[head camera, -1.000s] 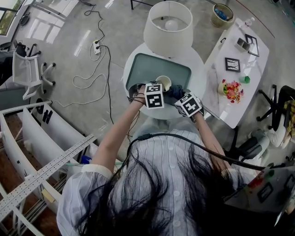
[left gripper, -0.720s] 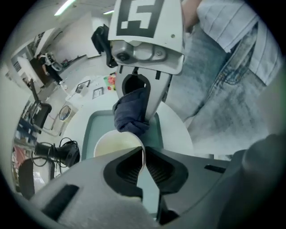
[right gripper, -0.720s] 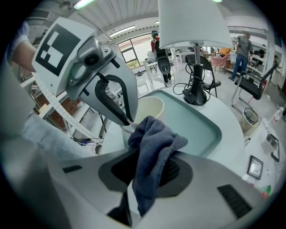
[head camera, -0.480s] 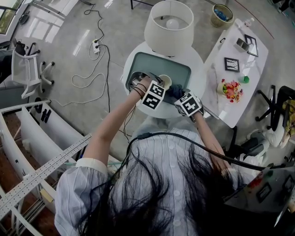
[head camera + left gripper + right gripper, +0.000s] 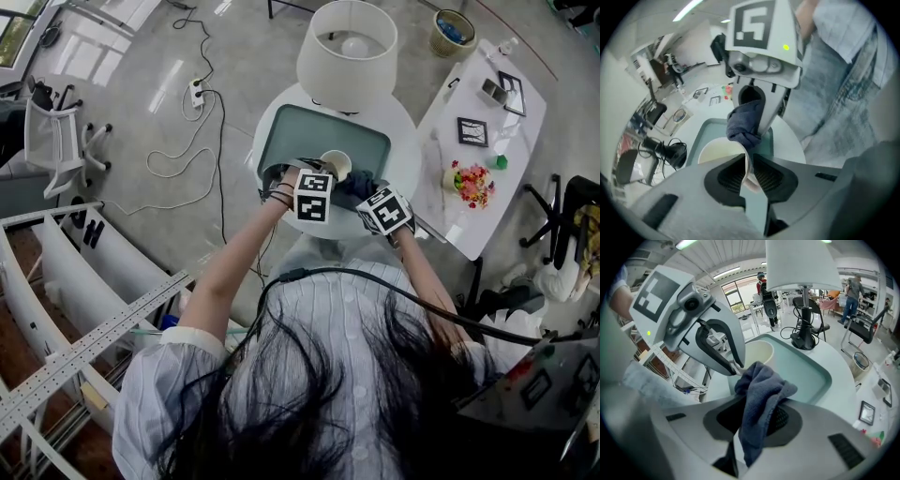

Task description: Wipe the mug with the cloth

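Gripping the mug (image 5: 717, 152) rim, the left gripper (image 5: 747, 161) should hold steady while the right gripper (image 5: 757, 420), pinching the cloth (image 5: 761, 385), rubs gently.

**Mug** (image 5: 758, 355): cream-coloured, mouth facing up, over the near part of a teal tray (image 5: 806, 369) on the round white surface (image 5: 405, 141). Its wall is pinched by the left tool (image 5: 747, 161), one jaw inside the rim and one outside.

**Cloth** (image 5: 761, 385): dark blue, bunched, clamped in the right tool (image 5: 757, 413). Its free folds lie against the mug's rim.
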Demonstrator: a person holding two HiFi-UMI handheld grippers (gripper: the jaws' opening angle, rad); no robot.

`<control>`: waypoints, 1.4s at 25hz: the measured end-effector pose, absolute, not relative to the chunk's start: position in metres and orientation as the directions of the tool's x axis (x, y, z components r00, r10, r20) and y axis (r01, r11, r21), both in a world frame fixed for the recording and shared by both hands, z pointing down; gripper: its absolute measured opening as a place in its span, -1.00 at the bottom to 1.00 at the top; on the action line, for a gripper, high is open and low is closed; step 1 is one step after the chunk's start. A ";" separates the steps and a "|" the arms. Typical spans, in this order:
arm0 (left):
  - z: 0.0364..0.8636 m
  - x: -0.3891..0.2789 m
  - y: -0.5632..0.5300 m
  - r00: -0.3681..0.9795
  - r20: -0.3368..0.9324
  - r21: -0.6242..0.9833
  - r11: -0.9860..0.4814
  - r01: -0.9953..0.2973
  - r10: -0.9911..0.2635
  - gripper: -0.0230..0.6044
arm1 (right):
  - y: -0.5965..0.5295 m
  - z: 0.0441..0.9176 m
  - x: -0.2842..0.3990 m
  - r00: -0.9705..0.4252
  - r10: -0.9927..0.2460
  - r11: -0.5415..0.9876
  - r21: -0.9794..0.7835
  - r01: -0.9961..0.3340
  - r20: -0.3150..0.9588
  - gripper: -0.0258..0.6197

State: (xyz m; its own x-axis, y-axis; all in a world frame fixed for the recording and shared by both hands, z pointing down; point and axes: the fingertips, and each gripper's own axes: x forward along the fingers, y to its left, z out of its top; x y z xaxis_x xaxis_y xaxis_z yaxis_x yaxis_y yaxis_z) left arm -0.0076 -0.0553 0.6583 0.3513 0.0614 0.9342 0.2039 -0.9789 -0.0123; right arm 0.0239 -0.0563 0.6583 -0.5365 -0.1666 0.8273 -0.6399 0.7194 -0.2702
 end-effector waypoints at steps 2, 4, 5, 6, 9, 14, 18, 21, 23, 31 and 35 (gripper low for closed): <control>0.653 -0.003 -0.058 0.404 0.914 0.026 -0.998 0.050 0.044 -0.80 | -0.056 0.658 0.024 -0.539 -0.168 0.713 -0.276 -0.645 0.825 -0.63; 0.652 -0.003 -0.062 0.410 0.912 0.025 -0.998 -0.058 -0.001 -0.80 | -0.055 0.658 0.022 -0.541 -0.171 0.706 -0.280 -0.650 0.823 -0.63; 0.653 -0.003 -0.064 0.404 0.914 0.021 -0.995 -0.100 -0.022 -0.80 | -0.055 0.658 0.022 -0.542 -0.173 0.704 -0.282 -0.652 0.822 -0.63; 0.653 -0.003 -0.065 0.399 0.916 0.019 -0.990 -0.139 -0.038 -0.80 | -0.055 0.658 0.021 -0.542 -0.174 0.702 -0.282 -0.654 0.822 -0.63; 0.653 0.002 -0.065 0.398 0.915 0.034 -0.967 -0.254 -0.072 -0.80 | -0.055 0.659 0.021 -0.542 -0.172 0.700 -0.285 -0.654 0.822 -0.63; 0.652 0.009 -0.069 0.401 0.910 0.086 -0.895 -0.437 -0.108 -0.80 | -0.058 0.658 0.020 -0.545 -0.170 0.702 -0.287 -0.651 0.821 -0.63; 0.655 0.009 -0.074 0.369 0.921 0.074 -0.876 -0.477 -0.124 -0.80 | -0.057 0.654 0.017 -0.550 -0.171 0.690 -0.298 -0.659 0.818 -0.63; 0.656 0.009 -0.078 0.354 0.926 0.066 -0.866 -0.496 -0.133 -0.80 | -0.060 0.653 0.017 -0.546 -0.175 0.693 -0.292 -0.659 0.819 -0.63; 0.657 0.009 -0.080 0.350 0.928 0.061 -0.873 -0.483 -0.129 -0.80 | -0.061 0.654 0.018 -0.546 -0.175 0.698 -0.289 -0.656 0.819 -0.63; 0.656 0.013 -0.076 0.403 0.914 0.144 -0.900 -0.411 -0.037 -0.82 | -0.065 0.660 0.021 -0.559 -0.174 0.701 -0.297 -0.648 0.810 -0.63; 0.656 0.011 -0.074 0.406 0.914 0.160 -0.917 -0.364 -0.002 -0.82 | -0.065 0.661 0.020 -0.562 -0.169 0.704 -0.300 -0.644 0.810 -0.63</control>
State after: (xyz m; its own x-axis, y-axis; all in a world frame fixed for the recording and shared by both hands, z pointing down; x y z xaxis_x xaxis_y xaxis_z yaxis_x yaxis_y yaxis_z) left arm 0.0106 -0.0740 0.6555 0.4065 -0.0016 0.9137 -0.3641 -0.9174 0.1604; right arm 0.0201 -0.0647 0.6607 -0.5621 -0.1690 0.8096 -0.6441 0.7036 -0.3002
